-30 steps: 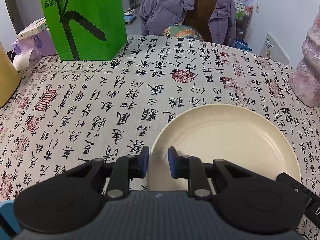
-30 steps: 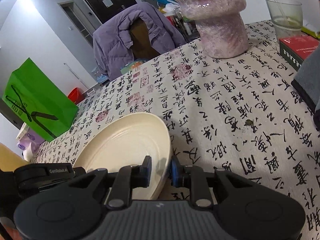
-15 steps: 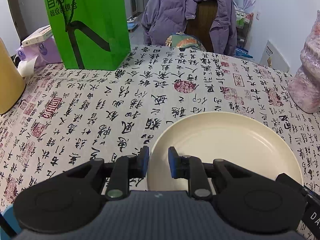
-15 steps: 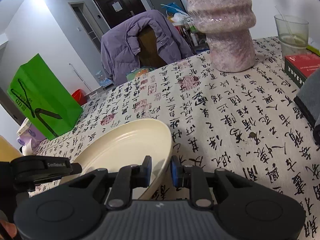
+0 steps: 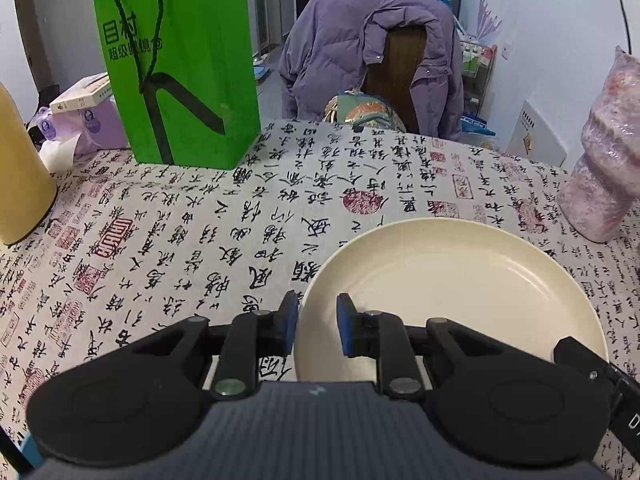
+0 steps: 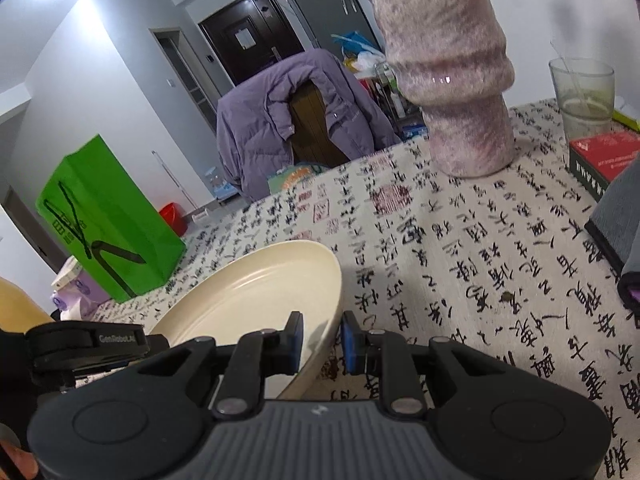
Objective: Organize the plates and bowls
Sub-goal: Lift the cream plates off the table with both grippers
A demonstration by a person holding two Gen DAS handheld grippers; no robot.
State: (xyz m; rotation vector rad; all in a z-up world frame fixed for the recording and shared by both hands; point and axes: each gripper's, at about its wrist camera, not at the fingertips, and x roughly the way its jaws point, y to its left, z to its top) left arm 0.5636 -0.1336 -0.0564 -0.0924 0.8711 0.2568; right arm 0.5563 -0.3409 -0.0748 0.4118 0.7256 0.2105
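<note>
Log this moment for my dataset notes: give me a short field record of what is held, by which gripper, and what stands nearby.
held item: cream plate
left gripper: shut on the plate's near-left rim
right gripper: shut on the plate's right rim
plate attitude: tilted in the right wrist view
surface: calligraphy-print tablecloth
nearby: green paper bag, fuzzy pink vase, glass cup

This is looking like a lived-in home dining area: a tablecloth (image 5: pixel 240 216) printed with calligraphy is covering the table, a purple padded jacket (image 5: pixel 360 48) is hanging over a wooden chair (image 5: pixel 400 68) at the far side, and a dark entrance door (image 6: pixel 248 48) is showing beyond.
</note>
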